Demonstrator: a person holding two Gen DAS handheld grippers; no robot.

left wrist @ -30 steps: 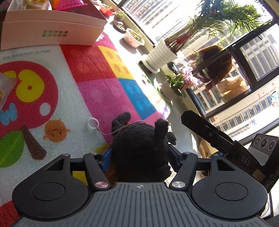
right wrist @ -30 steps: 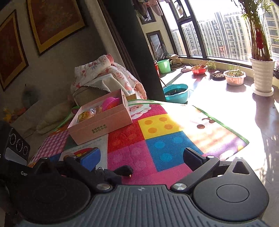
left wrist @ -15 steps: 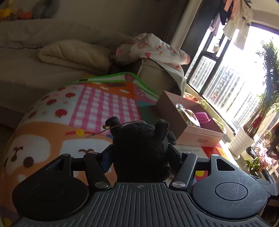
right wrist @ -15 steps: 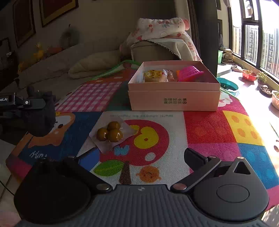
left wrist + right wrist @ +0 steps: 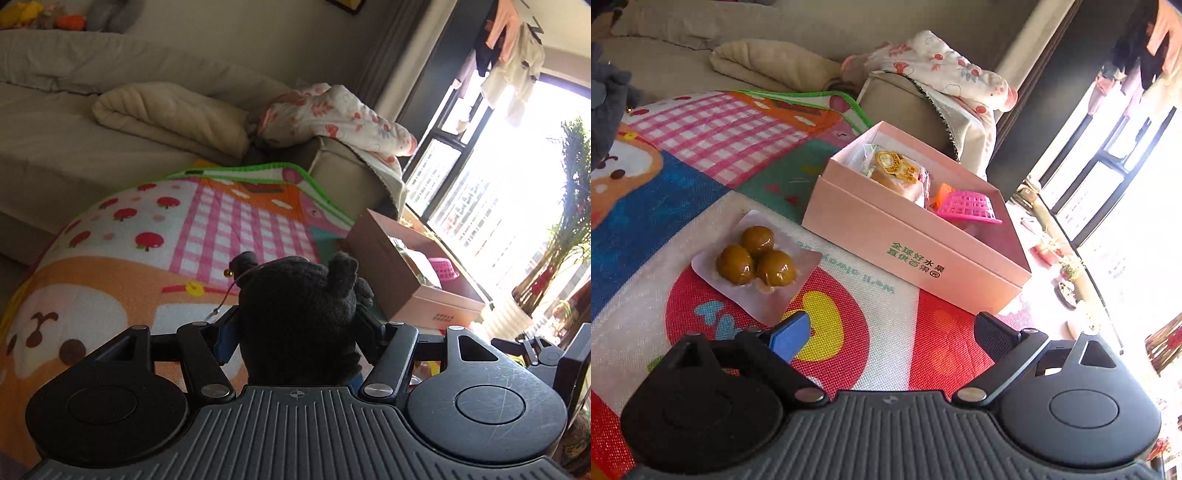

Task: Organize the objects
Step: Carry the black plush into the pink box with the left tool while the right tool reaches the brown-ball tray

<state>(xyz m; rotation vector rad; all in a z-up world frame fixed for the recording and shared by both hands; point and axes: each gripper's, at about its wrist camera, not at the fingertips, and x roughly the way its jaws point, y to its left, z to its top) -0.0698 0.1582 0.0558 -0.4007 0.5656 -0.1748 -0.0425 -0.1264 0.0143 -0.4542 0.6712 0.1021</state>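
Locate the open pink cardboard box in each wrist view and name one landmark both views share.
Left wrist view: the open pink cardboard box sits right of centre, beyond the black plush toy clamped in the left hand-held gripper.
Right wrist view: the box lies centre frame on the mat, beyond the open right hand-held gripper.
Shared landmark: the pink plastic basket inside it.

A folded blanket [image 5: 170,114] lies on the sofa [image 5: 66,147].

Low wrist views — shared pink box [image 5: 402,273]
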